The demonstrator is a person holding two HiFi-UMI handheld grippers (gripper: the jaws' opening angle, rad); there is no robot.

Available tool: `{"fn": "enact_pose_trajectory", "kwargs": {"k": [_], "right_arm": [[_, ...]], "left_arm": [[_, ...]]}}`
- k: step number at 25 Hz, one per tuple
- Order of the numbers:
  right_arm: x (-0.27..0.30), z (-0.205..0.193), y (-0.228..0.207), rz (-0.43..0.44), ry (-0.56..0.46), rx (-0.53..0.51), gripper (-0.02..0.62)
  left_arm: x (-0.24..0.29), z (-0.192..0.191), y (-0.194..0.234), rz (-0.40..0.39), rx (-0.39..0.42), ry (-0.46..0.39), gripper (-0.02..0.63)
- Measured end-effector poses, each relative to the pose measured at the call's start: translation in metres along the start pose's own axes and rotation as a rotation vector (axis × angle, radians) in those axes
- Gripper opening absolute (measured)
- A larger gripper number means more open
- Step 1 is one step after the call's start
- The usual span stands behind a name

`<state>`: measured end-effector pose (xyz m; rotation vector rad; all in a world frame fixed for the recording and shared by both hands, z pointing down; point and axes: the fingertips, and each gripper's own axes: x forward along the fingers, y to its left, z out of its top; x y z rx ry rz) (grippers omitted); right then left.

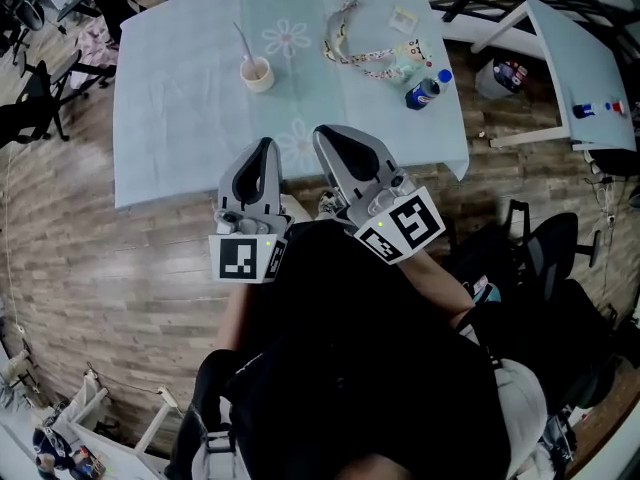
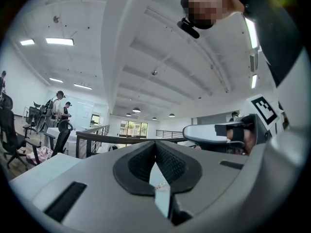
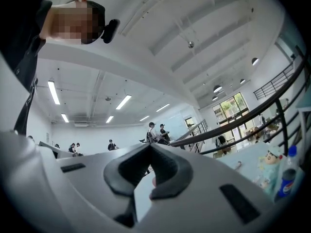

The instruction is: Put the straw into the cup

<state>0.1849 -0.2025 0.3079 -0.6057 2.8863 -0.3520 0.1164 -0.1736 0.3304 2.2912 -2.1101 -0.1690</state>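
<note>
While the straw (image 1: 242, 42) already stands slanted in the cup (image 1: 258, 72) on the far part of the table (image 1: 180, 118), the left gripper (image 1: 266, 150) and right gripper (image 1: 328, 134) hover at its near edge, both clenched, pads meeting on nothing. The task appears complete. Remaining hazard: the light cup may tip, or the leaning straw slide out, should either gripper knock the table.
</note>
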Motion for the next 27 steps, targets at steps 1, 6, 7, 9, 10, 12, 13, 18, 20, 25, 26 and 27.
{"fn": "enact_pose_trajectory", "kwargs": {"k": [1, 6, 7, 9, 10, 12, 13, 18, 20, 25, 26, 27], "right_arm": [[-0.001, -0.001, 0.001, 0.006, 0.005, 0.0, 0.008], [-0.003, -0.006, 0.011, 0.038, 0.023, -0.005, 0.008], [-0.002, -0.006, 0.012, 0.046, 0.024, -0.006, 0.008], [0.0, -0.007, 0.015, 0.056, 0.027, -0.012, 0.008], [0.001, -0.008, 0.017, 0.058, 0.03, -0.014, 0.008], [0.003, -0.009, 0.019, 0.06, 0.034, -0.015, 0.008], [0.004, -0.009, 0.019, 0.059, 0.036, -0.014, 0.008], [0.004, -0.01, 0.013, 0.055, 0.04, 0.005, 0.008], [0.003, -0.01, 0.01, 0.05, 0.042, 0.009, 0.008], [0.002, -0.014, 0.008, 0.045, 0.048, 0.027, 0.008], [0.001, -0.015, 0.009, 0.045, 0.051, 0.029, 0.008], [0.001, -0.017, 0.009, 0.045, 0.053, 0.031, 0.008]], "left_arm": [[-0.001, 0.001, -0.001, 0.003, 0.007, -0.003, 0.014], [-0.008, 0.004, -0.001, 0.027, 0.017, -0.018, 0.014], [-0.008, 0.004, 0.0, 0.032, 0.014, -0.02, 0.014], [-0.009, 0.006, 0.001, 0.035, 0.012, -0.025, 0.014], [-0.009, 0.006, 0.002, 0.035, 0.01, -0.028, 0.014], [-0.012, 0.004, 0.005, 0.044, 0.006, -0.019, 0.014], [-0.012, 0.003, 0.007, 0.047, 0.002, -0.014, 0.014], [-0.009, 0.0, 0.005, 0.026, 0.001, 0.003, 0.014], [-0.008, -0.002, 0.004, 0.025, 0.003, 0.009, 0.014], [-0.008, 0.001, 0.002, 0.02, 0.006, -0.022, 0.014], [-0.008, -0.001, 0.002, 0.023, 0.005, -0.017, 0.014], [-0.009, -0.003, 0.002, 0.025, 0.005, -0.01, 0.014]]}}
